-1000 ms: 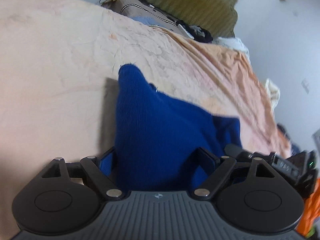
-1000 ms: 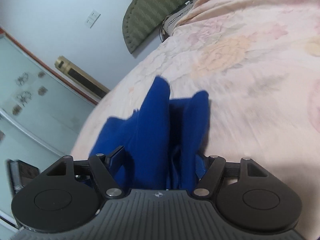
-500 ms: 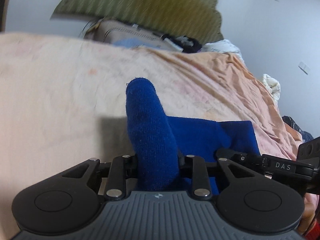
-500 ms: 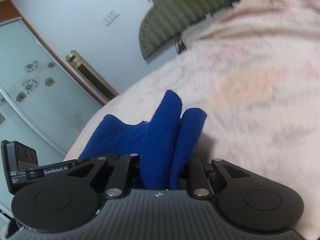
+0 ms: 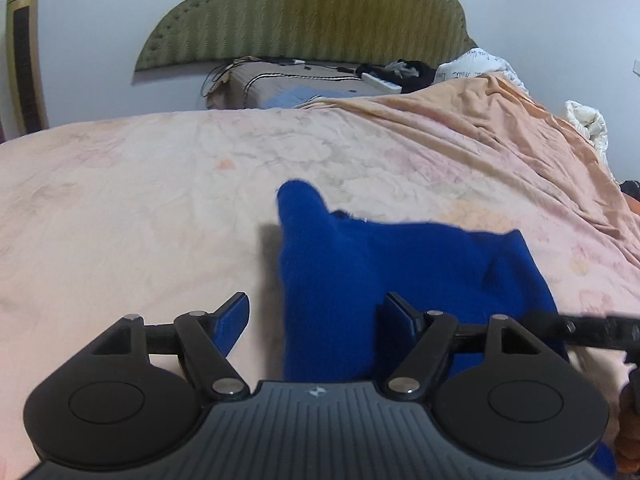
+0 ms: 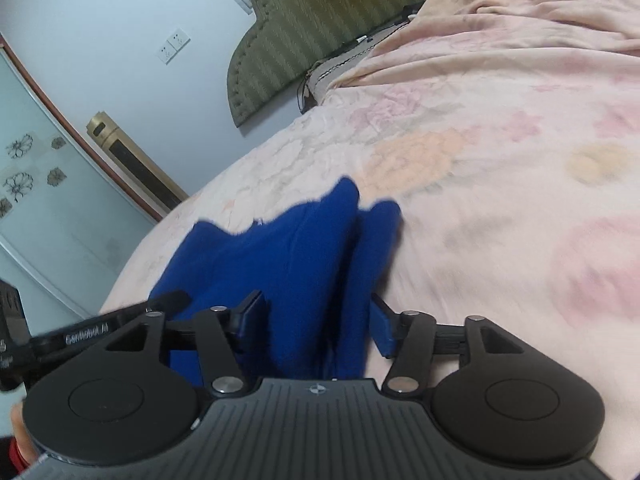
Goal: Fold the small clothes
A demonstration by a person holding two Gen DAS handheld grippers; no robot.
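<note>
- Both of our grippers have let go since half a second ago: back then their fingers were pinched tight on the blue cloth, and now they stand wide.
- From our left wrist camera, our left gripper has its fingers spread far apart. The blue cloth lies between them on the pink bed sheet. It sits close against the right finger, and a strip of bare sheet shows beside the left finger.
- One corner of the cloth pokes up into a soft point, and the rest spreads out flat to the right.
- A thin black bar of the other tool reaches in from the right, over the edge of the cloth.
- Far back we see a green headboard, with a white wall behind it.
- From our right wrist camera, our right gripper is also wide open. The blue cloth runs up between its fingers in two bumpy folds and stretches off to the left.
- We cannot tell if either finger touches the cloth here.
- The pink bed sheet has faded flowers on it, and the green headboard stands at the top.
</note>
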